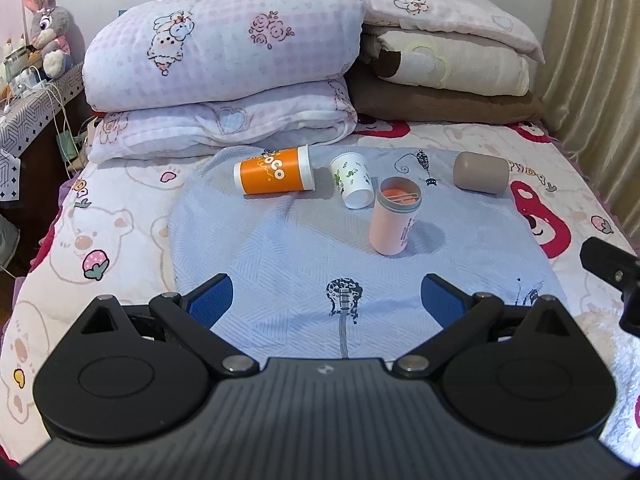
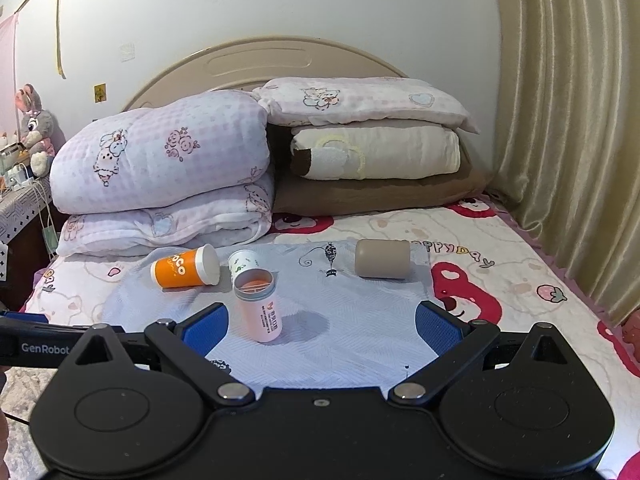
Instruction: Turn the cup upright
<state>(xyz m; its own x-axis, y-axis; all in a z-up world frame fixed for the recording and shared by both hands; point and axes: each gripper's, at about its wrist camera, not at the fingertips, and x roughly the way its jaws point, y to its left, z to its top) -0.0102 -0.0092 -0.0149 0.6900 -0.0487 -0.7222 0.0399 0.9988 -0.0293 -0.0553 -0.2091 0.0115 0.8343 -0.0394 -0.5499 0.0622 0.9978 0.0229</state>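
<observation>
Pink cup (image 1: 394, 220) upright; orange (image 1: 274, 172), white (image 1: 352, 178), taupe (image 1: 480, 172) cups sideways.

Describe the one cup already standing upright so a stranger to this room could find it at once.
Start at the bed and find the pale blue cloth spread across its middle. Four cups sit there; the pink cup stands nearest the front edge. Unlike the orange cup, white cup and beige cup, which lie on their sides, its mouth faces up.

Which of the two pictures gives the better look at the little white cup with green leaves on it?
The left wrist view. There the white cup lies on its side in the open, between the orange cup and the pink cup, with its pattern and mouth clear. In the right wrist view the pink cup hides its lower half.
</observation>
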